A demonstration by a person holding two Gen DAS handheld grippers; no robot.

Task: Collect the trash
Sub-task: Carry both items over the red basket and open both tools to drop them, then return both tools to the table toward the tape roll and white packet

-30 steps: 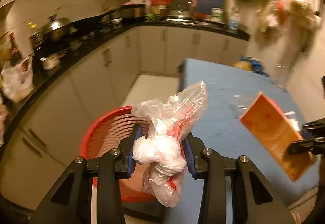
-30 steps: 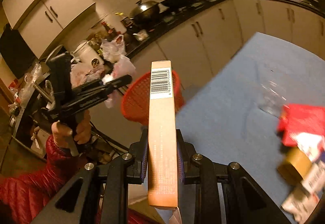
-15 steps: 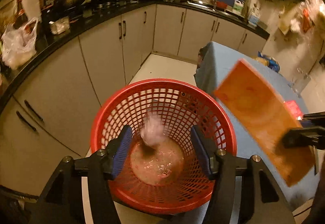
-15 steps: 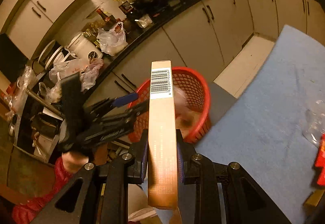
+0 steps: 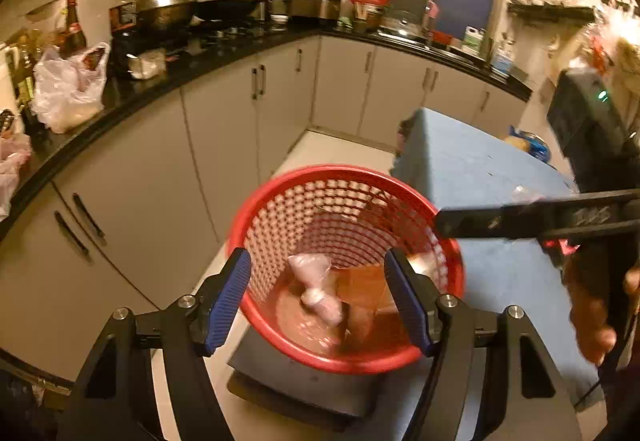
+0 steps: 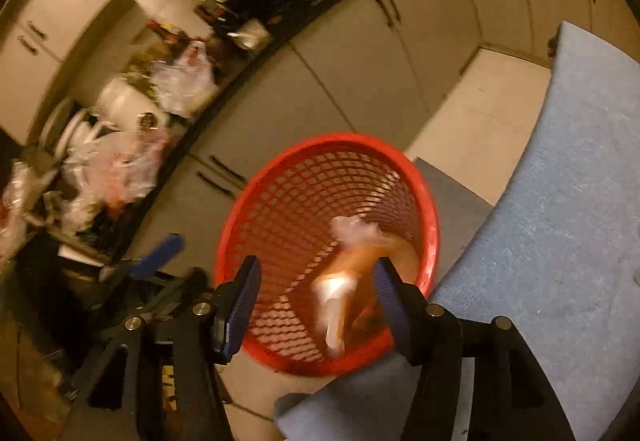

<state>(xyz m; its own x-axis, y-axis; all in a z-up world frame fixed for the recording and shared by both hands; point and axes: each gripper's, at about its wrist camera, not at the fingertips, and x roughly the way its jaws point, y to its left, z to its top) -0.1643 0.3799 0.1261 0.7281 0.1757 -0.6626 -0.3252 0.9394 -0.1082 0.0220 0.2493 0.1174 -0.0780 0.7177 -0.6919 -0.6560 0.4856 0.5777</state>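
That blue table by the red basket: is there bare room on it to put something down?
Yes. The blue cloth-covered table is bare along its edge beside the red mesh plastic basket. The black kitchen counter is crowded with pots, bottles and bags. The basket already holds a knotted plastic bag and an orange cardboard box.

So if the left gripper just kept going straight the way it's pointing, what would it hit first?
Probably the knotted plastic bag lying in the red basket; the open left gripper points straight into it, though depth is hard to judge.
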